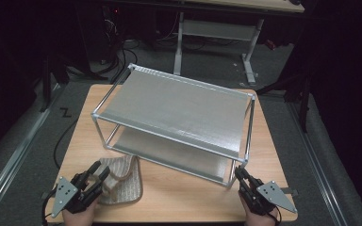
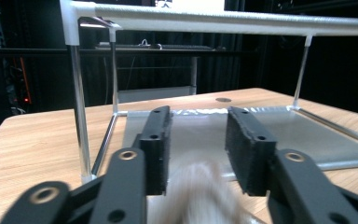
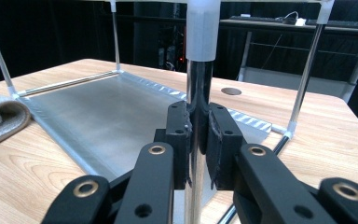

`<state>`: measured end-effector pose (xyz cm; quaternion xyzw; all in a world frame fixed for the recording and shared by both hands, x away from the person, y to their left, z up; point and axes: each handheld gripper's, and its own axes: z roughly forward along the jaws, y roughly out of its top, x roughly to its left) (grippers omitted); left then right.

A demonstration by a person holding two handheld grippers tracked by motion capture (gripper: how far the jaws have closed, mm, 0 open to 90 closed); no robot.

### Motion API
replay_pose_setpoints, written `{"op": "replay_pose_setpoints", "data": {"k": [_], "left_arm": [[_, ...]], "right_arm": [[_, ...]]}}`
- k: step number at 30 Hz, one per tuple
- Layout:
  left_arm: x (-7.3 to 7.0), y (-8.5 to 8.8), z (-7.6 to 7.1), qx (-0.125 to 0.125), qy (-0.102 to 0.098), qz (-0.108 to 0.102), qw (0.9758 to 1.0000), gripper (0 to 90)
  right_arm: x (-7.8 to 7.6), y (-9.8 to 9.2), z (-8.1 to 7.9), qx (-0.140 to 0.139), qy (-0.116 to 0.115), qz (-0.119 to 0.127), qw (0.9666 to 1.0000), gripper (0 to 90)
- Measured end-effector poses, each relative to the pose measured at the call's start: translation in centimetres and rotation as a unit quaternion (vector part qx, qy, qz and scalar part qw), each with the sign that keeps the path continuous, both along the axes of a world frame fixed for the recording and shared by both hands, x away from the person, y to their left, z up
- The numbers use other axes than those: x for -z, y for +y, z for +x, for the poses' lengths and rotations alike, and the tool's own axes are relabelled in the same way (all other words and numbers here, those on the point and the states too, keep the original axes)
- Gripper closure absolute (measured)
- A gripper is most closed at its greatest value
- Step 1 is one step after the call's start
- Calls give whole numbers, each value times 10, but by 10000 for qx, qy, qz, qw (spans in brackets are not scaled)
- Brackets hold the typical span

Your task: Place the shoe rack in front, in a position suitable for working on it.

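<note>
Holding: your right tongs (image 3: 197,135) are clamped on the near right post (image 3: 198,93) of the rack (image 1: 179,110); both pads press the shiny tube from its two sides.
Right tongs place: in the high view your right tongs (image 1: 242,178) sit at the near right corner of the rack, low on the post, close above the counter (image 1: 179,197).
Left tongs: your left tongs (image 2: 196,144) stand apart; the pads do not press on anything.
Cloth: the cloth (image 1: 122,181) lies on the counter at the near left, just in front of the near left corner of the rack; one part is folded over itself.
Cloth and left tongs: in the left gripper view the cloth (image 2: 200,193) is a pale blur low between the jaws; I cannot tell if it touches a pad.
Left tongs place: in the high view your left tongs (image 1: 99,172) are over the left edge of the cloth and point toward the rack.
Rack: two grey shelves in a thin metal frame with white corner pieces; it stands in the middle of the counter, a little turned.
Lower shelf: the lower shelf (image 3: 107,112) lies almost flat on the counter.
</note>
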<state>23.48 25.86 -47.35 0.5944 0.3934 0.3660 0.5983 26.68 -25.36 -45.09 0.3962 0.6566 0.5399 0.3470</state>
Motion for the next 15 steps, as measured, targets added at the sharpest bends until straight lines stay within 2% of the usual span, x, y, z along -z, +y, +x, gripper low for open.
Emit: {"op": "replay_pose_setpoints", "data": {"k": [11, 15], "left_arm": [[-1, 6, 0, -184, 76, -84, 9998, 521], [-4, 7, 5, -256, 99, 10, 9996, 515]], "right_arm": [[0, -1, 2, 23, 8, 32, 10000, 793], [1, -1, 3, 31, 30, 33, 10000, 760]]}}
